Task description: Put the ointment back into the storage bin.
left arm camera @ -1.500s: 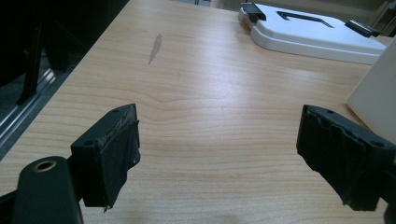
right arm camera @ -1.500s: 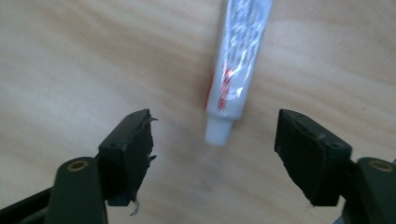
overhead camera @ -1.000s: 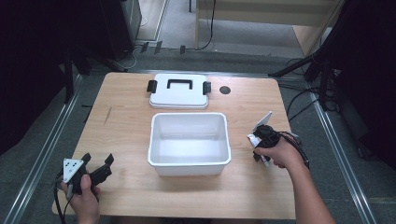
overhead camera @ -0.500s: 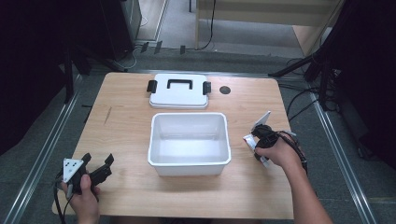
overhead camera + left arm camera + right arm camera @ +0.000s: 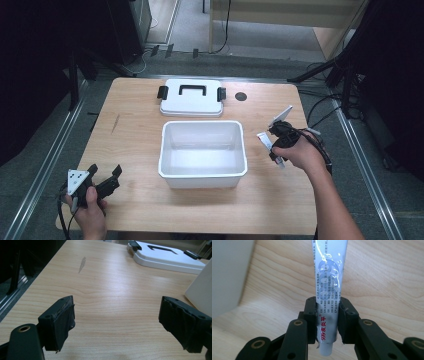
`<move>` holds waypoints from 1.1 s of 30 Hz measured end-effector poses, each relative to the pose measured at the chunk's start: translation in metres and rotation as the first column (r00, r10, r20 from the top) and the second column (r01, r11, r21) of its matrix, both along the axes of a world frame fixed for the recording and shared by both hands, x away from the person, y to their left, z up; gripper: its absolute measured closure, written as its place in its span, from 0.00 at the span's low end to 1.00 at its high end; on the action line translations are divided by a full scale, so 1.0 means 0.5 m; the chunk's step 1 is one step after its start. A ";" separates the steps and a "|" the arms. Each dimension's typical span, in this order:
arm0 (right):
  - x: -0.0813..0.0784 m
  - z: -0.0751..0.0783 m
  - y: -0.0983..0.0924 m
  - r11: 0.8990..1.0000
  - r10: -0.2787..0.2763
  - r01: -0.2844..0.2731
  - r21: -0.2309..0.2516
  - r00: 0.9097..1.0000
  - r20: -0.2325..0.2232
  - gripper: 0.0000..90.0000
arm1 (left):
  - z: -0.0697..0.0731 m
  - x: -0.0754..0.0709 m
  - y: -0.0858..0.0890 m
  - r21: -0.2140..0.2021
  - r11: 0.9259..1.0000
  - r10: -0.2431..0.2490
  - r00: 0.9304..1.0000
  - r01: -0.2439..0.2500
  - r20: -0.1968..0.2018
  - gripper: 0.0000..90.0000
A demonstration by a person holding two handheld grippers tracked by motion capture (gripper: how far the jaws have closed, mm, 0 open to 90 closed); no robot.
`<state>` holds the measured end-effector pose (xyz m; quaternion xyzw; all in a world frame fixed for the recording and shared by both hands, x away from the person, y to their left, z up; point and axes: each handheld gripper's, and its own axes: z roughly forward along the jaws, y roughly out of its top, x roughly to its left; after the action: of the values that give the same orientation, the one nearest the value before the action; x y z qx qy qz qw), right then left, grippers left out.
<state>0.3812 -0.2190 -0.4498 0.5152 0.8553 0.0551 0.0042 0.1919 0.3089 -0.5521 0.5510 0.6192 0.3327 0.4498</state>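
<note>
A white open-topped bin (image 5: pixel 202 172) stands in the middle of the wooden table. Its white lid (image 5: pixel 191 100) with black handle and clips lies flat behind it. My right gripper (image 5: pixel 276 130) hovers just right of the bin, shut on a white ointment tube (image 5: pixel 281 115). In the right gripper view the tube (image 5: pixel 329 277) stands up between the jaws of the right gripper (image 5: pixel 327 320), cap end down. My left gripper (image 5: pixel 104 181) rests at the table's front left, open and empty. In the left gripper view the left gripper (image 5: pixel 117 322) faces bare wood, with the lid (image 5: pixel 165 256) far off.
A small black round hole (image 5: pixel 241 96) sits in the table to the right of the lid. The bin's wall (image 5: pixel 202 287) edges the left gripper view's right side. Bare wood lies left of the bin. Dark stands and cables surround the table.
My right gripper has shifted slightly left toward the bin with the tube still clamped. The left gripper has not moved.
</note>
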 end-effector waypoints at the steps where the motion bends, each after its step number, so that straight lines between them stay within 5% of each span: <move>1: 0.001 0.017 0.007 1.000 0.005 -0.005 0.010 1.000 0.005 0.81 | 0.000 0.000 0.000 -0.001 1.000 0.001 1.000 -0.001 0.000 0.16; 19: 0.013 0.144 0.061 0.998 0.060 -0.062 0.028 0.997 0.052 0.81 | 0.000 0.000 0.001 -0.007 1.000 -0.001 1.000 0.001 -0.002 0.16; 33: 0.002 0.181 0.139 0.988 0.139 -0.142 0.054 0.989 0.051 0.81 | 0.000 0.001 0.003 -0.014 1.000 -0.004 1.000 0.004 -0.002 0.16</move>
<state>0.3824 -0.1495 -0.3593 0.4522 0.8872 0.0917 0.0056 0.1924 0.3105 -0.5523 0.5493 0.6209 0.3269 0.4538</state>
